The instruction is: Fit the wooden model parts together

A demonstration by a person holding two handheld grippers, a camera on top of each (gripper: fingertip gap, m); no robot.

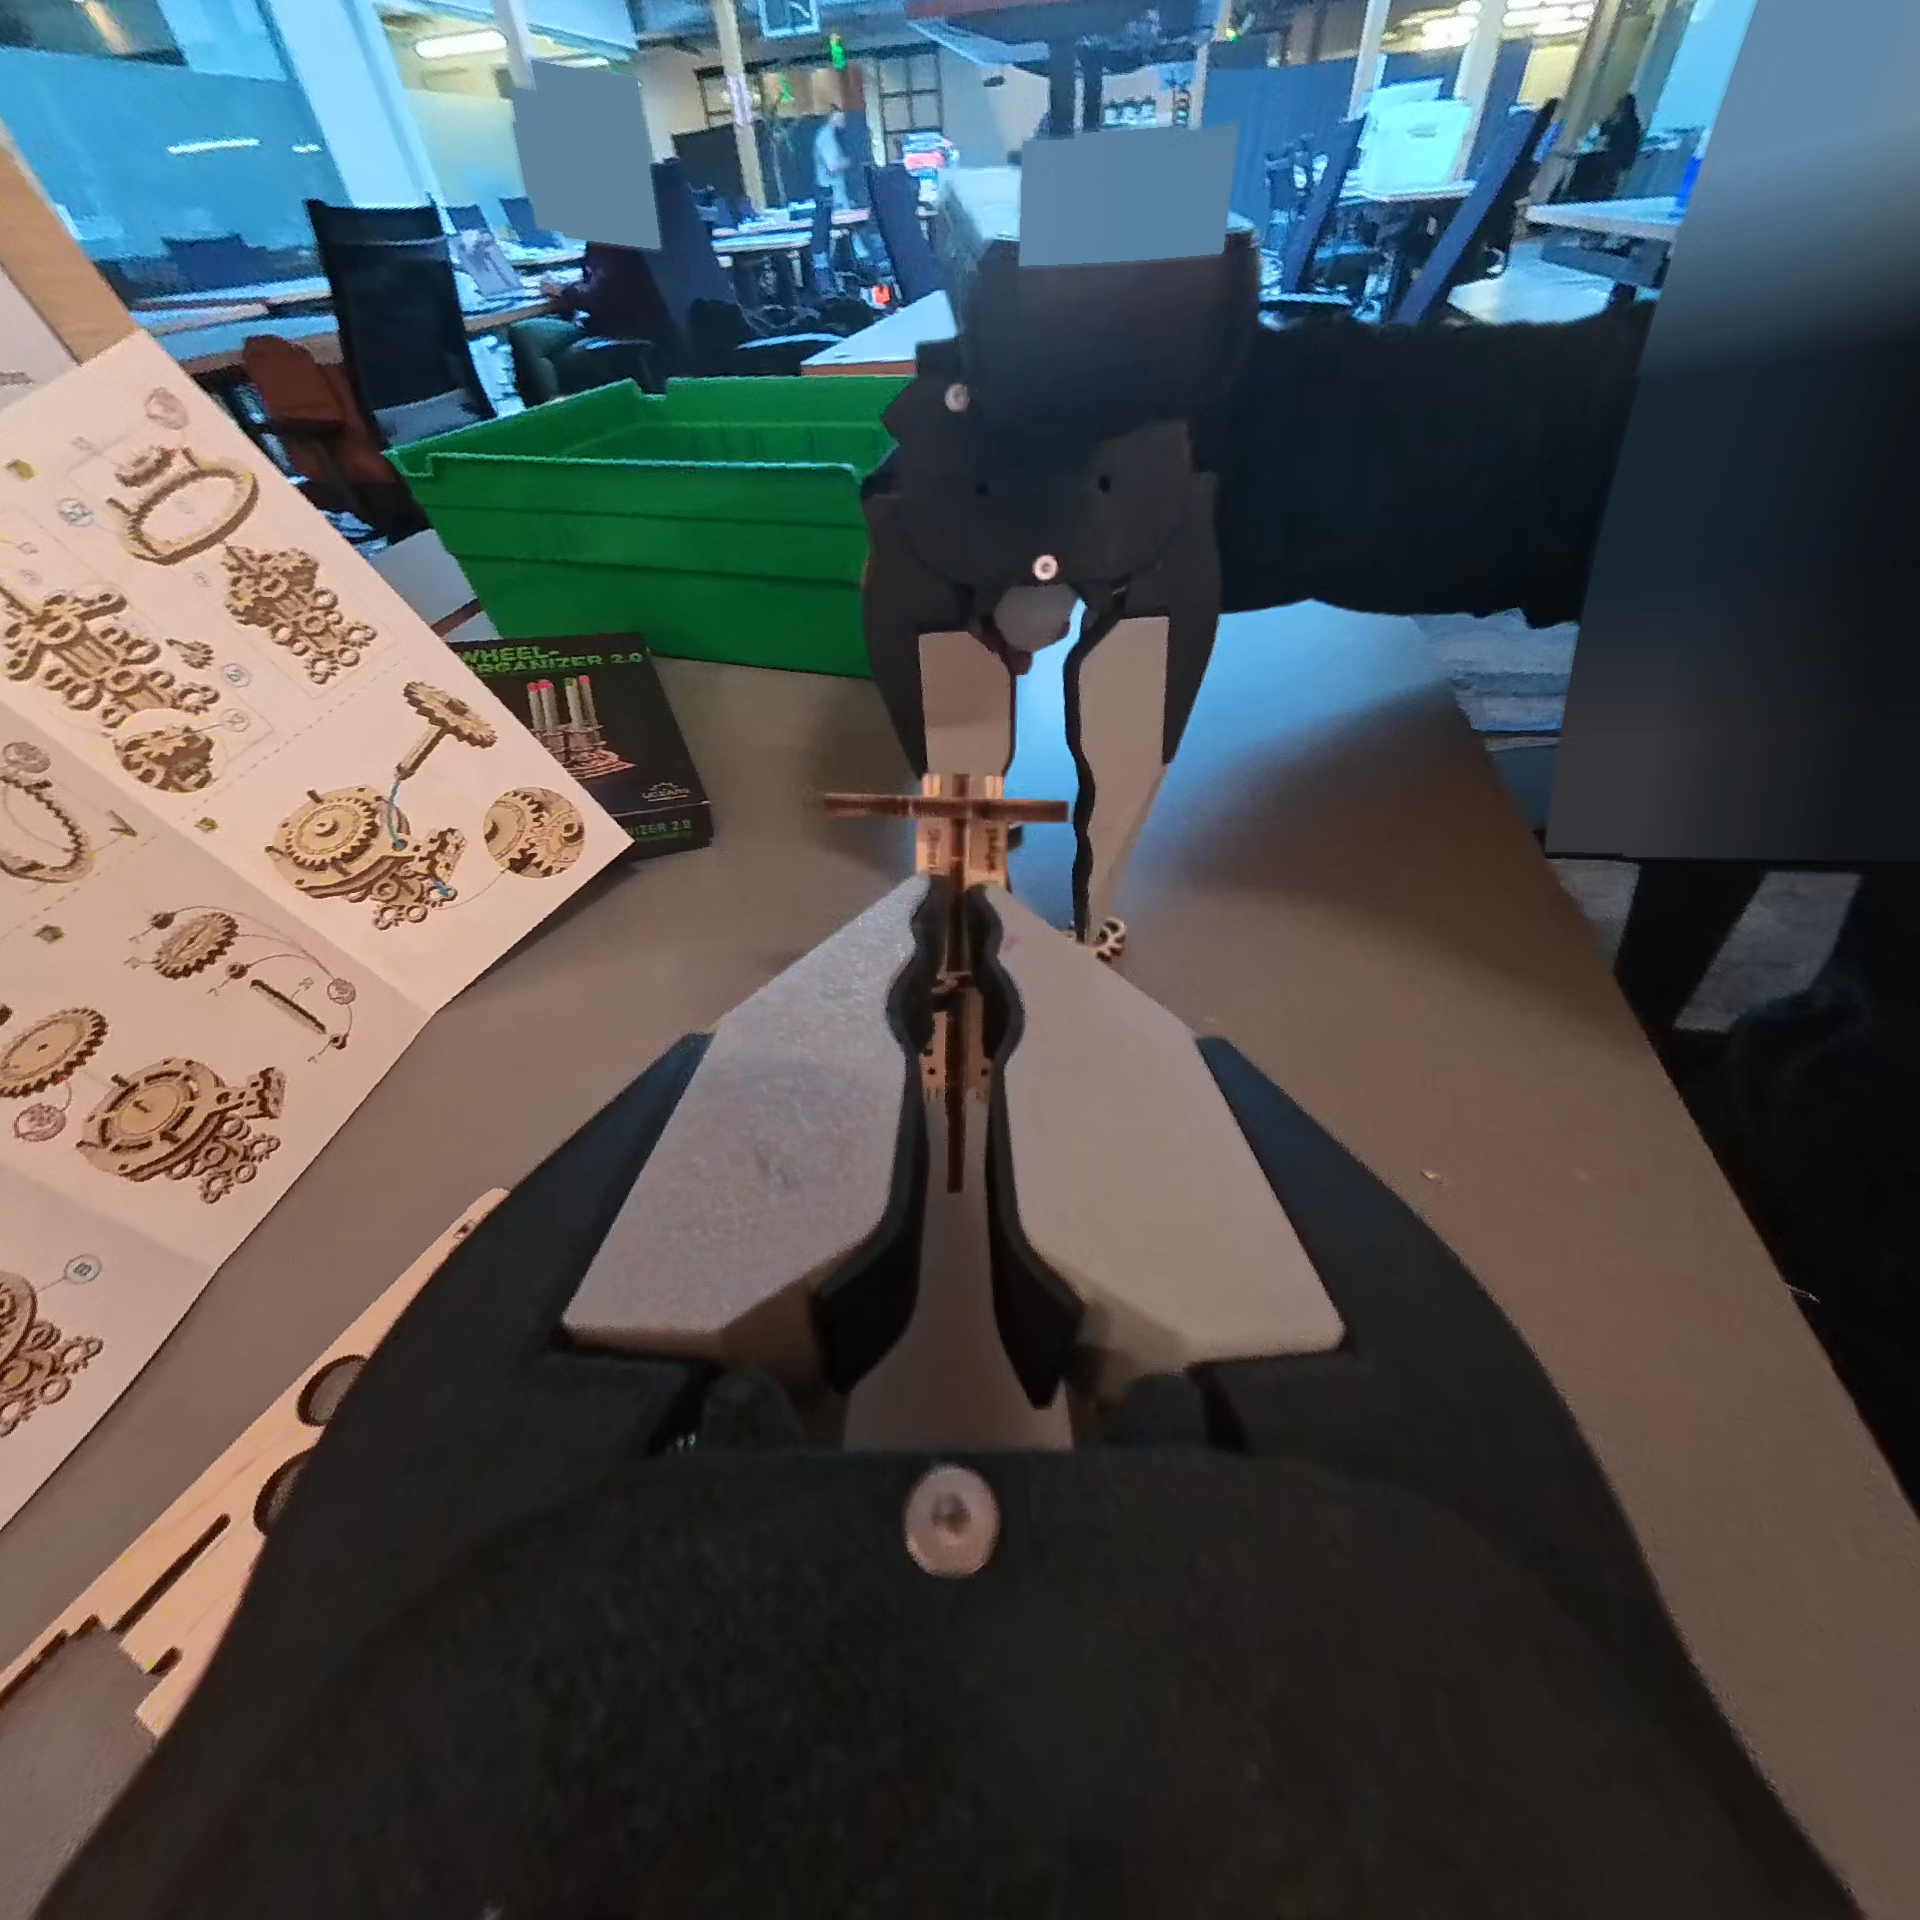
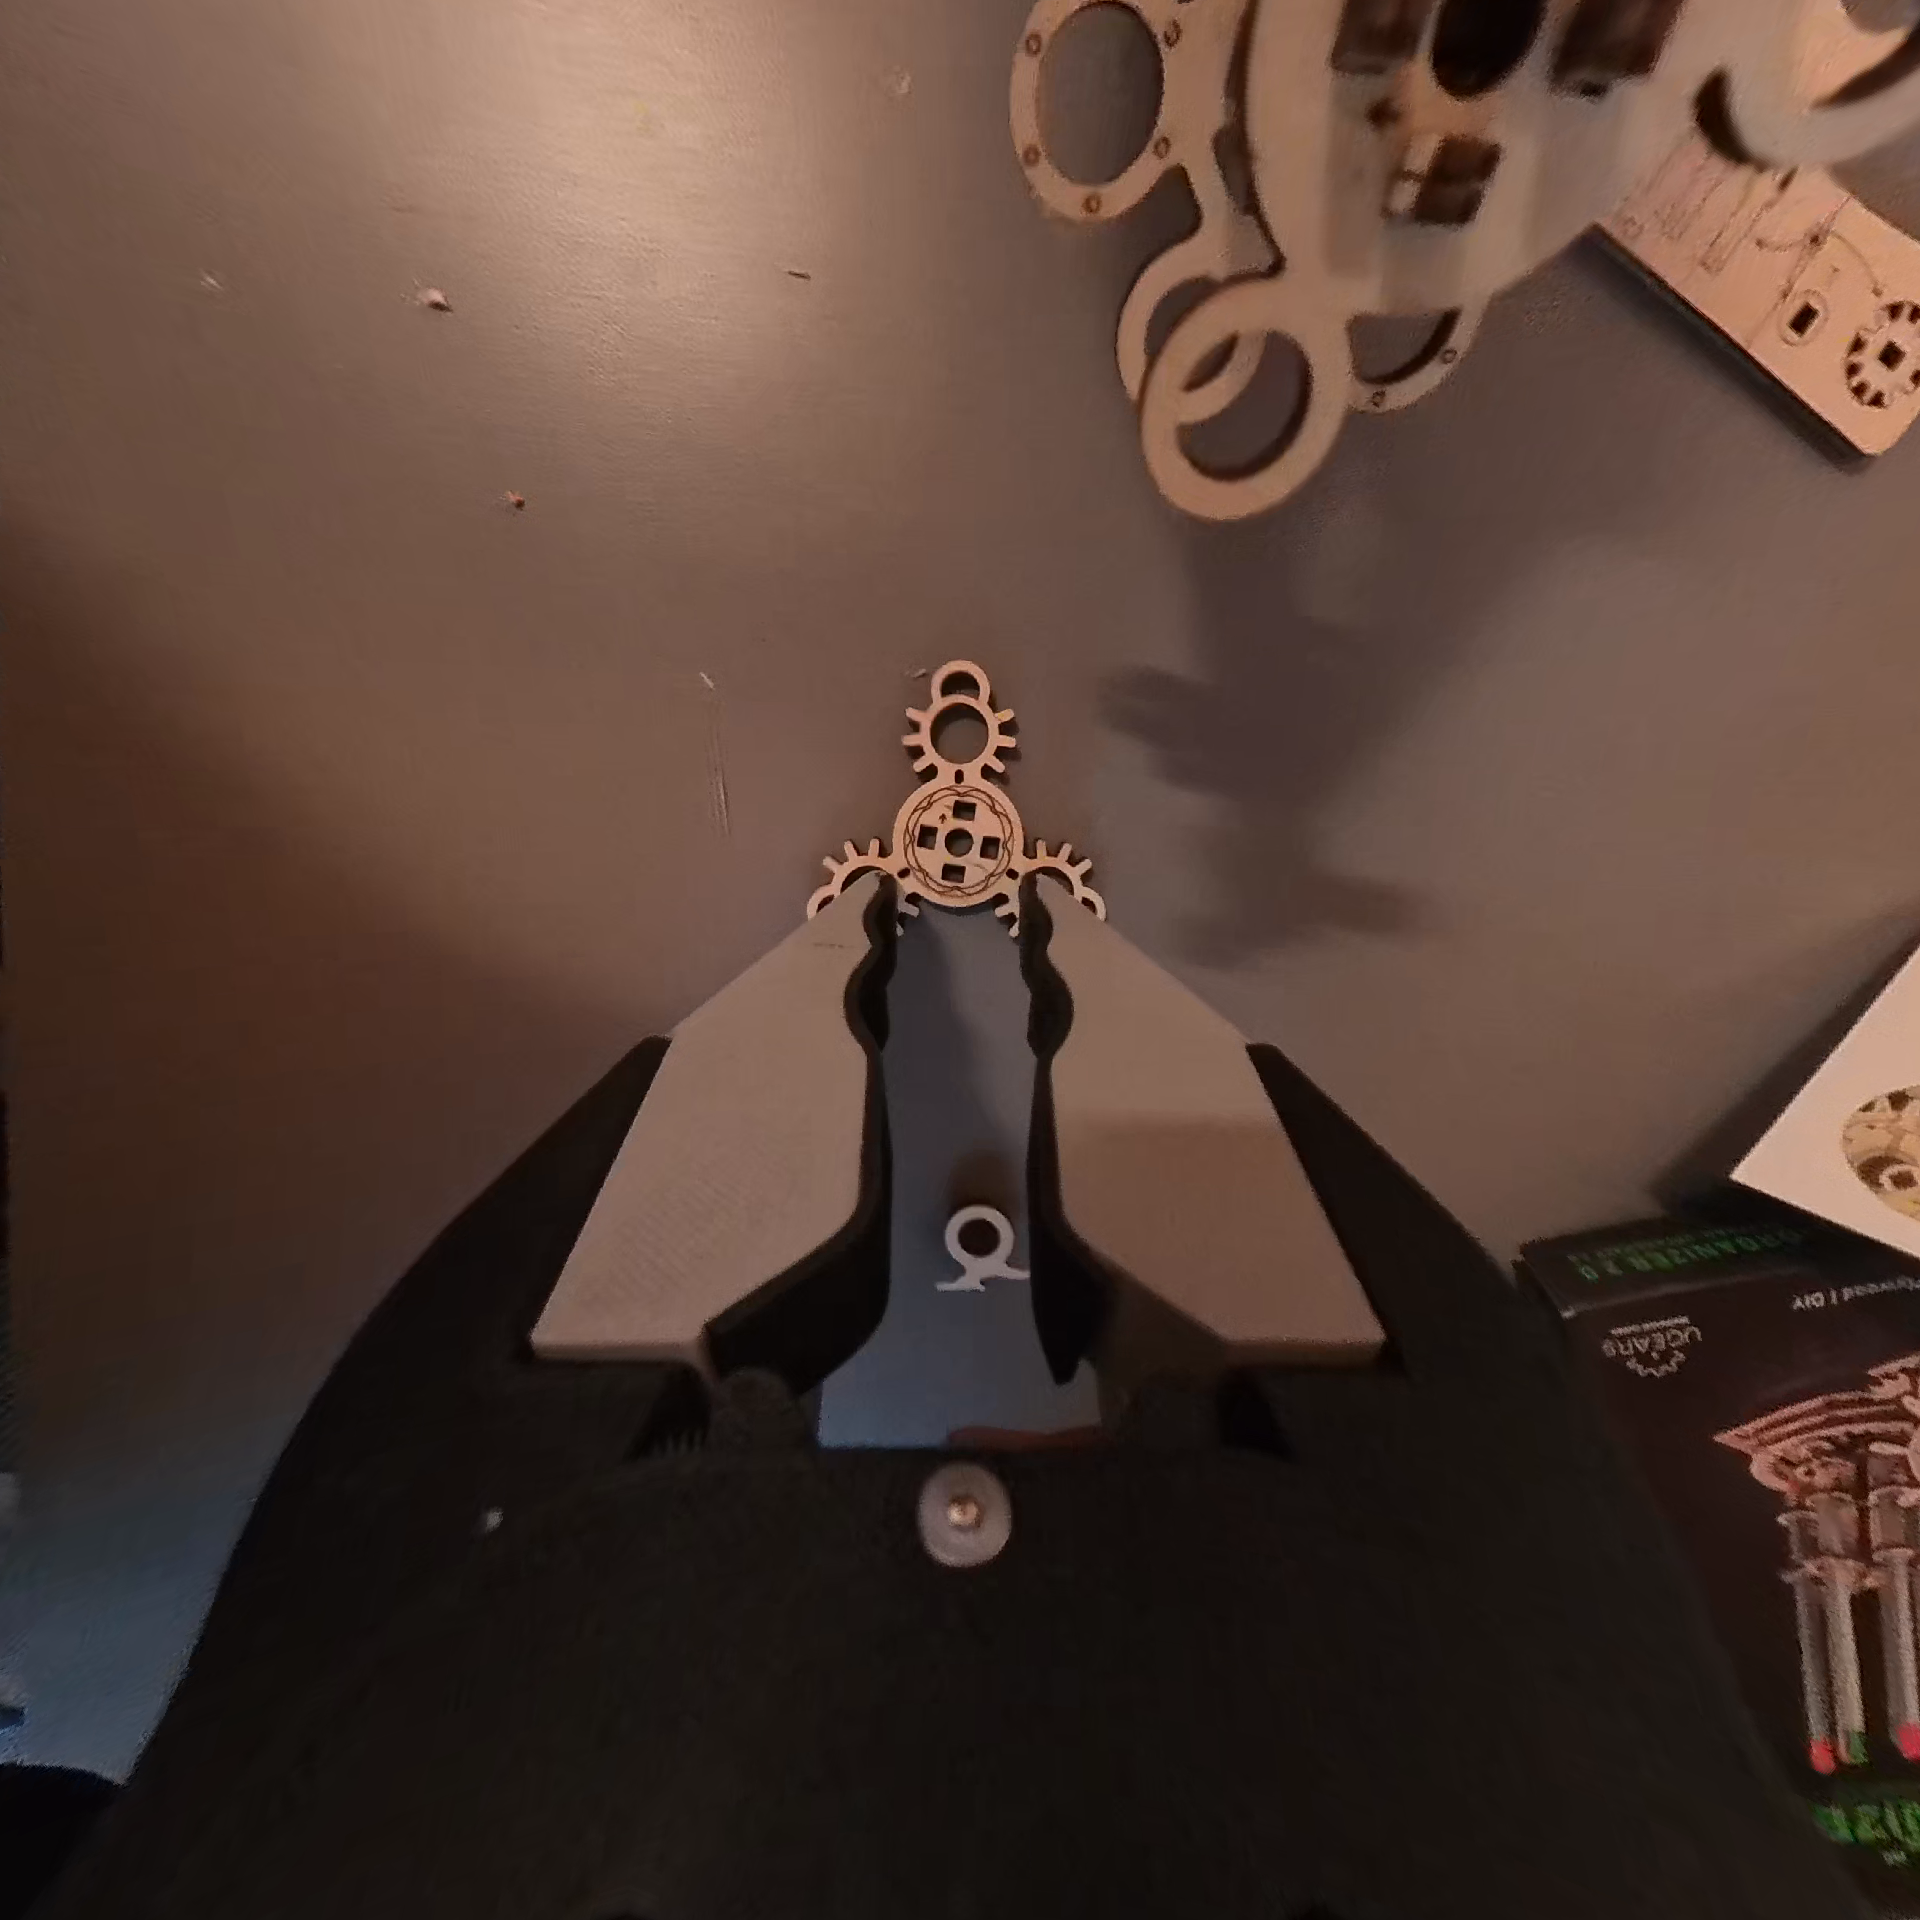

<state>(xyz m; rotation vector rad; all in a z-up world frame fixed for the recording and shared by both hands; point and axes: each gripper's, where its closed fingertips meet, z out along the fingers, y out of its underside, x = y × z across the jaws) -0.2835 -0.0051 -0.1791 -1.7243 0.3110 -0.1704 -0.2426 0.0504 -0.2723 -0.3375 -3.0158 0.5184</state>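
Left gripper point(image 1: 961, 883) clamped on the axle point(image 1: 954, 831), at 12 o'clock. Right gripper point(image 2: 956, 904) pinching the hub point(image 2: 954, 836), above the counter point(image 2: 416, 520). Thin grip; could twist and miss the axle's cross.

The left wrist view looks level along its own tool point(image 1: 961, 894) across the counter point(image 1: 1299, 935) toward a green bin point(image 1: 665, 530). The right wrist view faces almost straight down, close to the counter point(image 2: 416, 520). Both show the dark box point(image 1: 603, 738) point(image 2: 1714, 1455).
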